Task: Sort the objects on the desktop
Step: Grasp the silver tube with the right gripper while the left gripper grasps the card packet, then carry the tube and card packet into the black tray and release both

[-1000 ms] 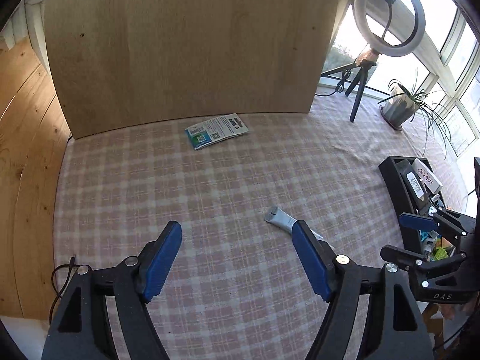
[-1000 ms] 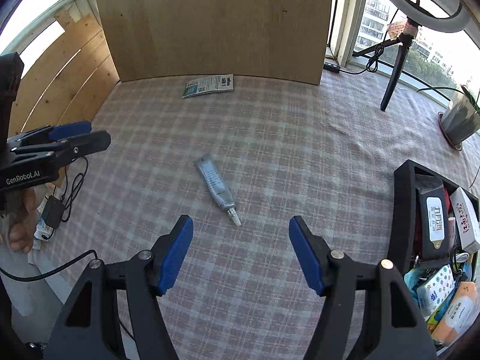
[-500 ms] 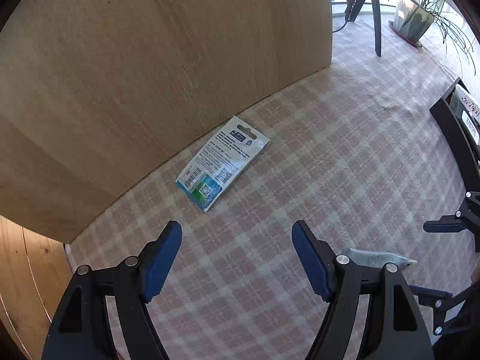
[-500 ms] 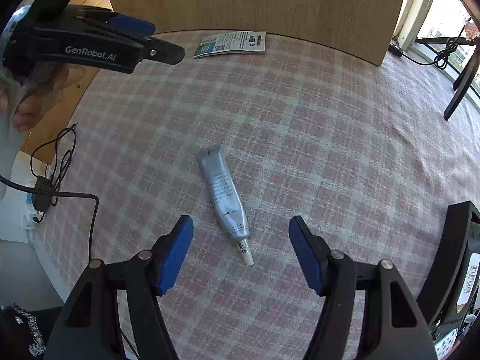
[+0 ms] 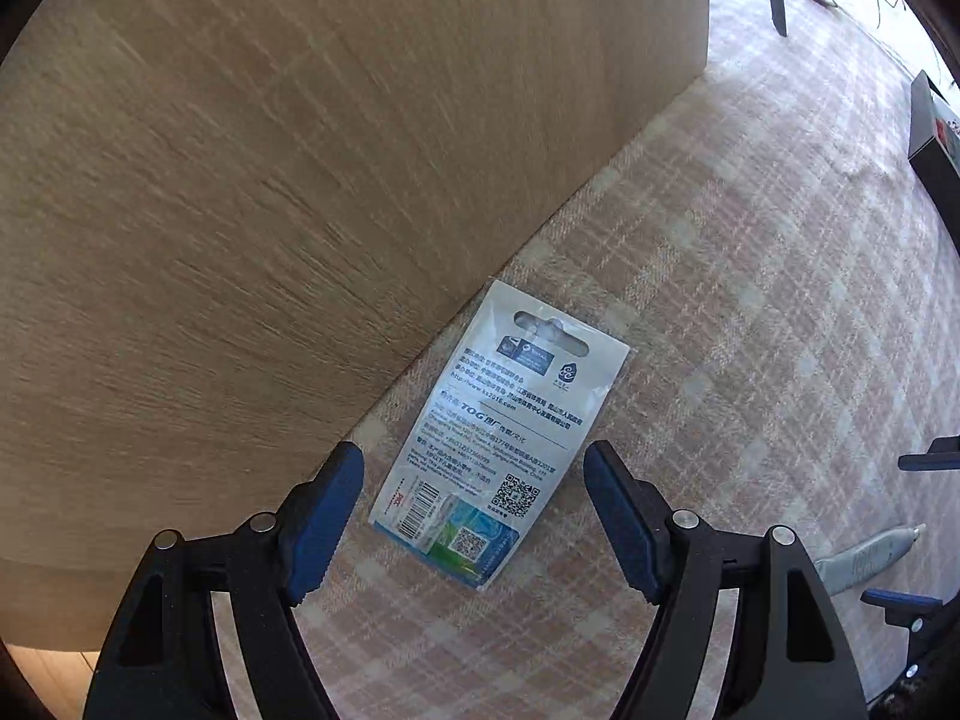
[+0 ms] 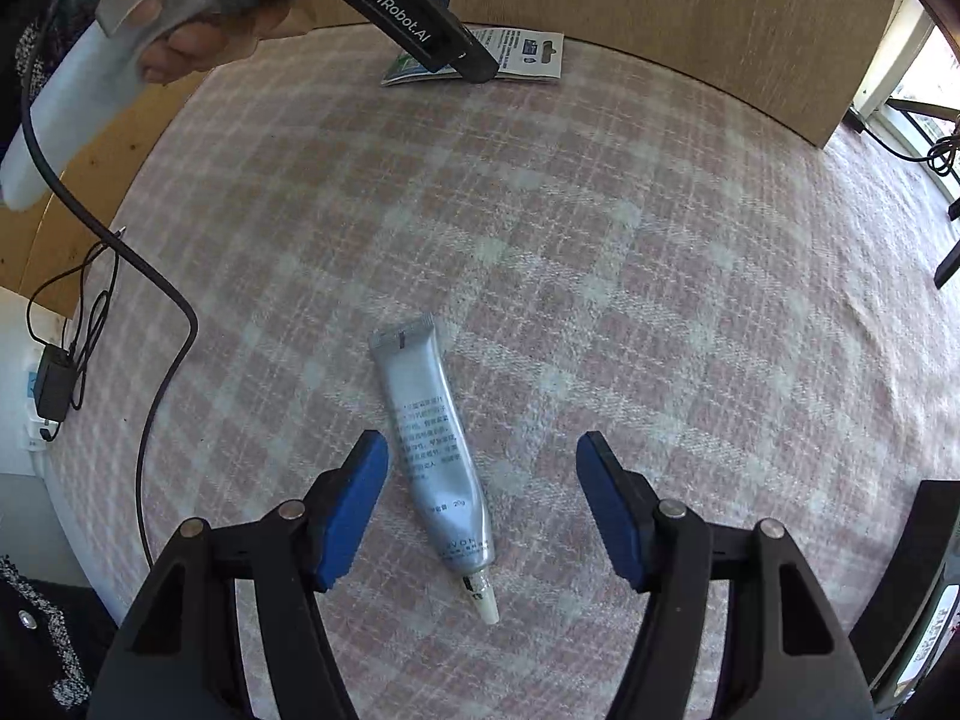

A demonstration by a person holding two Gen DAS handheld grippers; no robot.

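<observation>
home | plaid tablecloth (image 6: 600,210) | wooden backboard (image 5: 300,150) | window (image 6: 924,90)

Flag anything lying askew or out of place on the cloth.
Two loose items: a silver tube lying slantwise mid-cloth between the open right gripper fingers, and a flat printed packet angled against the wooden board. Nothing spilled or damaged.

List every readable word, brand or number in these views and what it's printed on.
"GenRobot.AI": side of the left gripper.
"20g": low on the silver tube.
"TOG": mid-line on the flat packet.
"http://www.ks2016.com": web address on the packet, partly soft.
The packet's Chinese text, barcode digits and QR codes are too small to read.
The tube's Chinese text and the word near its neck are too blurred to read.
</observation>
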